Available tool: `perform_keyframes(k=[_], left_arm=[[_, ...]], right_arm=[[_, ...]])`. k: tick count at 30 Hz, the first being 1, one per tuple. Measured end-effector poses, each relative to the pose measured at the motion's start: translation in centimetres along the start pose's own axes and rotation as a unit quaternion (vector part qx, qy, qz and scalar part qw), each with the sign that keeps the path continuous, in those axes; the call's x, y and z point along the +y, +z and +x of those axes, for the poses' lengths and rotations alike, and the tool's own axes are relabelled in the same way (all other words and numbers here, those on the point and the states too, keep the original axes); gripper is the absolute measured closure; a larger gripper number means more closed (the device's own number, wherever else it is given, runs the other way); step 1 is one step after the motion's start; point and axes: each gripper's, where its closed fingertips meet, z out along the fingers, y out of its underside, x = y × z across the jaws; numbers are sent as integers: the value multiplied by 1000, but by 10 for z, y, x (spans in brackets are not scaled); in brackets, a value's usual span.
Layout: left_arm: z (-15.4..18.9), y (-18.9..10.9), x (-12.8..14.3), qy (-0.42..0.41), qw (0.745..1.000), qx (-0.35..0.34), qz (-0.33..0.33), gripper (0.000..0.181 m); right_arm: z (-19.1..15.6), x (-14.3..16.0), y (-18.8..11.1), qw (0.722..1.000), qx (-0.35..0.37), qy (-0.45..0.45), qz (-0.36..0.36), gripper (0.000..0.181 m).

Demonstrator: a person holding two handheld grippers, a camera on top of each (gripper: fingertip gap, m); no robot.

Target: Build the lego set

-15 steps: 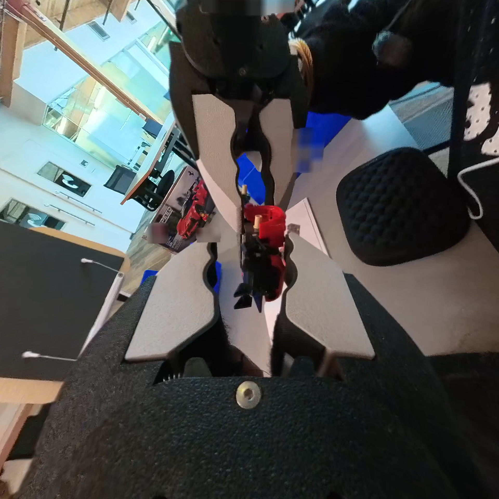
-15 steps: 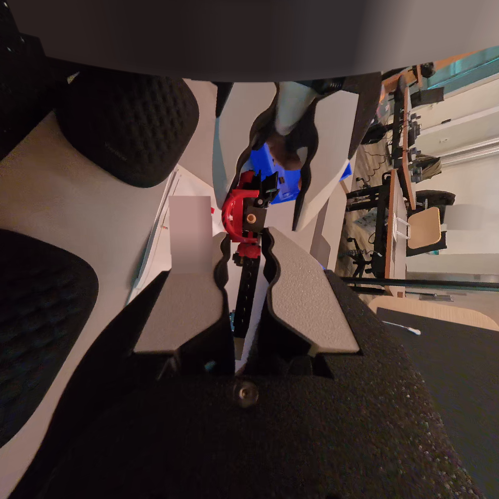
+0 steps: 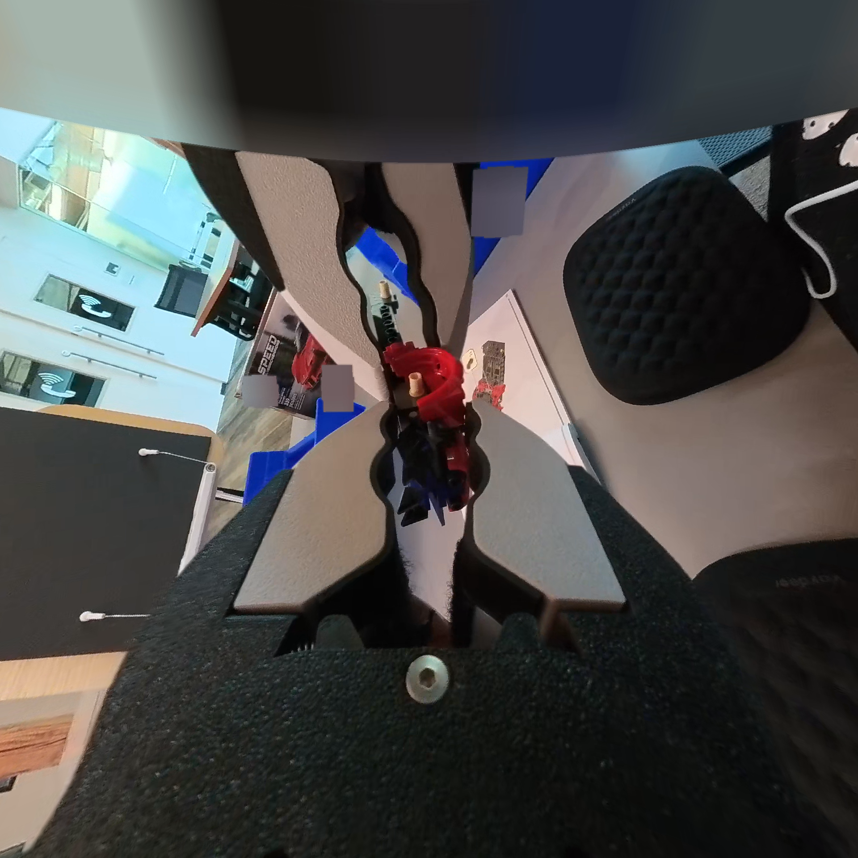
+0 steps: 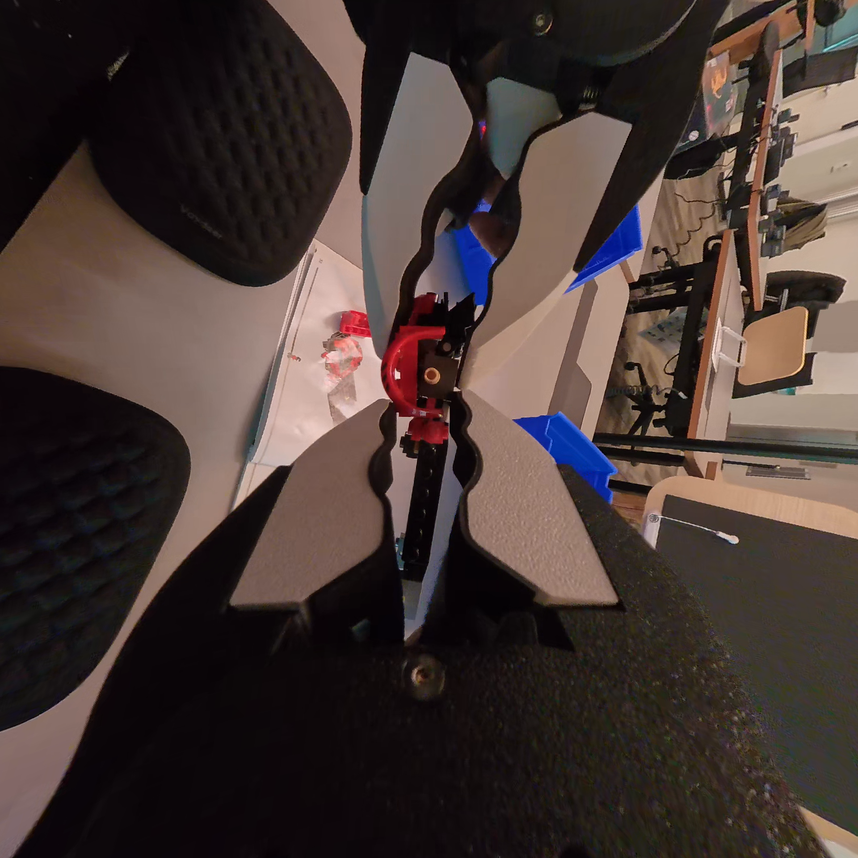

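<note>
Left gripper (image 3: 429, 413): nearest item in the left wrist view. Jaws closed down to a narrow gap on the dark blue and red end of the lego assembly (image 3: 429, 418); firm hold, piece nested in the scalloped notches.

Right gripper (image 4: 420, 408): nearest item in the right wrist view. Jaws narrowed onto the black studded beam (image 4: 423, 506) that forms the assembly's other end; the beam runs lengthwise between the fingers.

Lego assembly: held in the air between both grippers, above the worktop (image 3: 696, 464), tip to tip. Middle section carries a red curved arch (image 4: 399, 367) and a tan pin (image 4: 432, 374) standing out of a black block.

Step in hand, as judged: seating or squaring the two halves against each other. Advice: keep both grips aligned on one axis, press straight along the beam and not sideways, so the arch does not pop off; avoid fouling the tan pin with either fingertip; ease pressure once the joint closes.

Beyond, on the worktop: an open instruction booklet (image 3: 520, 353); loose red pieces (image 4: 346, 346) lying on it; two black padded rests (image 4: 223, 139); blue bins (image 4: 564, 443) farther off; the set's box (image 3: 288, 367) at the far edge.
</note>
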Motion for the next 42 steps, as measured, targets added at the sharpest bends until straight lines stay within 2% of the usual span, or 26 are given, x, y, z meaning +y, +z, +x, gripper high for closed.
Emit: perform_keyframes(k=[13, 24, 30, 33, 35, 37, 38, 40, 42], left_arm=[[-1, -1, 5, -49, 998, 21, 17, 158], [0, 3, 14, -54, 998, 21, 12, 158], [4, 1, 17, -53, 998, 33, 6, 158], [1, 2, 20, -62, 998, 16, 4, 157], [-8, -2, 18, -66, 998, -15, 15, 132], [-22, -14, 10, -96, 992, -59, 54, 122], [-31, -23, 5, -122, 985, -85, 88, 119], [-54, -44, 1, -201, 952, -152, 171, 120], [-67, -60, 8, -296, 904, -190, 244, 120]], right_arm=[[1, 4, 5, 999, -25, 35, -1, 159], [1, 11, 10, 998, -33, 48, -23, 159], [-3, 12, 13, 997, -34, 65, -11, 159], [0, 16, 13, 997, -21, 79, -7, 159], [1, 20, 13, 993, -14, 113, 14, 159], [6, 27, 11, 985, 4, 165, 56, 159], [10, 26, 8, 974, 13, 201, 99, 159], [19, 20, -3, 936, 29, 274, 217, 159], [33, 12, -22, 870, 46, 337, 358, 160]])
